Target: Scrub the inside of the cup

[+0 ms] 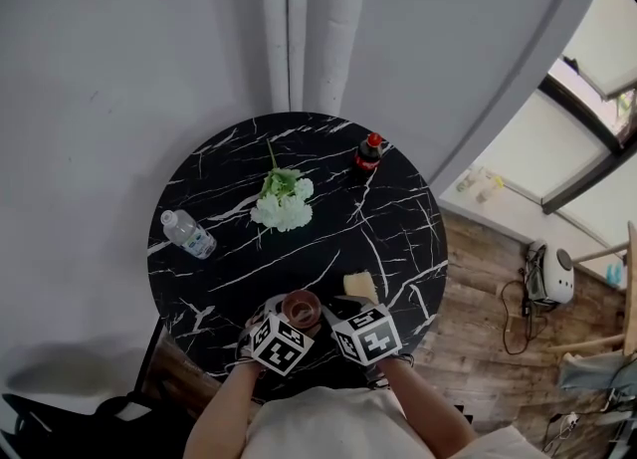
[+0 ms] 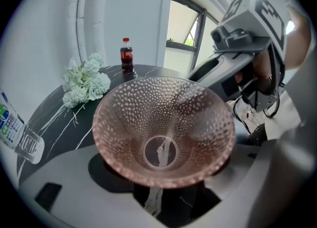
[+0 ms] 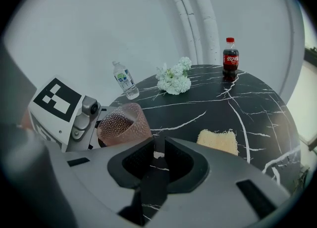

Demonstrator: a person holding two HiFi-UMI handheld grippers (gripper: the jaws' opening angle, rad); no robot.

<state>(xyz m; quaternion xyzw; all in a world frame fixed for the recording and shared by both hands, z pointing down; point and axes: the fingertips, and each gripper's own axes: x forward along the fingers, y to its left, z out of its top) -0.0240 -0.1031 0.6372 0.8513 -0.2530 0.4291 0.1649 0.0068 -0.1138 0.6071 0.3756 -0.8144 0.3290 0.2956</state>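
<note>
The left tool (image 2: 164, 175) clamps the pink dimpled cup (image 2: 163, 118), mouth toward camera.

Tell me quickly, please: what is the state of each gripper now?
Left gripper: closed on the pink dimpled translucent plastic cup.
Right gripper: jaws slightly apart, holding nothing.

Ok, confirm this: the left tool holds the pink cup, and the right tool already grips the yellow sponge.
Not quite. The left tool holds the pink cup, but the right tool is empty: the right gripper view shows the yellow sponge lying on the table.
</note>
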